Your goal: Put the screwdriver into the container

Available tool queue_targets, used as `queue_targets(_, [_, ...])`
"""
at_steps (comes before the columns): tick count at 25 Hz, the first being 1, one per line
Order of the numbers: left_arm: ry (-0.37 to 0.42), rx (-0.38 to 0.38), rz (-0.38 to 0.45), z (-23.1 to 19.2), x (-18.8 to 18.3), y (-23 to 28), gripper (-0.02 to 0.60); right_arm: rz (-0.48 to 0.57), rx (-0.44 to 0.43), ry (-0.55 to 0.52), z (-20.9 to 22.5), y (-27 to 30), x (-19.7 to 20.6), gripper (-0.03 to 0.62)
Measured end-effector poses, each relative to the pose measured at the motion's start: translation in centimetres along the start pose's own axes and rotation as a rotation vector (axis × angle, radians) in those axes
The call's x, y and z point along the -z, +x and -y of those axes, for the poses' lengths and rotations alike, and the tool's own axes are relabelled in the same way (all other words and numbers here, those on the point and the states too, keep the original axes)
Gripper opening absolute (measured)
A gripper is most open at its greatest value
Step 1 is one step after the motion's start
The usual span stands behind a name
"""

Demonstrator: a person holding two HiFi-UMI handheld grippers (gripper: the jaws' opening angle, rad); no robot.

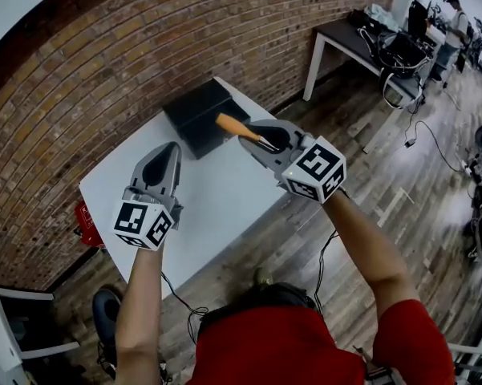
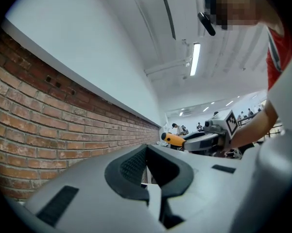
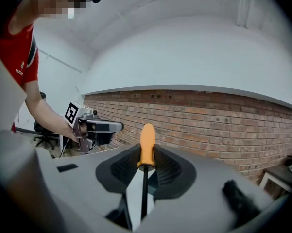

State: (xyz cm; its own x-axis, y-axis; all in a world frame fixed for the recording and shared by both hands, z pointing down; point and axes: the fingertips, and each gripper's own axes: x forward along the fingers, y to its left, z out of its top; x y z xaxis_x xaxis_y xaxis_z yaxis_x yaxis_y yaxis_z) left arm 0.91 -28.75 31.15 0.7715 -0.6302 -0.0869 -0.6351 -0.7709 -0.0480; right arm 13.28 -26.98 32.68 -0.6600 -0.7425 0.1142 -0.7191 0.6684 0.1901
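The right tongs point(image 1: 274, 139) are clenched on the screwdriver point(image 1: 239, 127), whose orange handle points to 10 o'clock above the edge of the black container point(image 1: 194, 111). The left tongs point(image 1: 164, 160) are pressed together with nothing between them, above the white table point(image 1: 216, 199) at the container's 7 o'clock.
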Motion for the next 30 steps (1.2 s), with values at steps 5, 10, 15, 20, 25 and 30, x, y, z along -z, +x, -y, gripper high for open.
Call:
queue_targets(5, [0.005,-0.06,-0.025,-1.4,1.0,3.1,0.012,-0.031,-0.074,-0.018,3.7,2.5,1.7,0.094])
queue_targets(10, [0.011,-0.107,-0.049,-3.8,2.1,4.8,0.012,-0.091,-0.147,-0.062,5.3,6.1,3.6,0.094])
queue_targets(15, [0.023,-0.121,-0.058,-6.7,3.2,6.4,0.012,-0.126,-0.214,-0.077,6.1,9.5,5.5,0.094])
queue_targets(20, [0.046,-0.106,-0.085,-10.4,5.1,8.2,0.012,-0.171,-0.271,-0.119,7.1,13.6,7.0,0.094])
queue_targets(25, [0.016,-0.095,-0.11,-12.9,7.7,9.4,0.012,-0.265,-0.327,-0.186,8.3,16.6,9.8,0.094])
queue_targets(30, [-0.019,-0.104,-0.136,-13.5,10.1,10.4,0.012,-0.329,-0.403,-0.237,8.7,19.6,13.2,0.094])
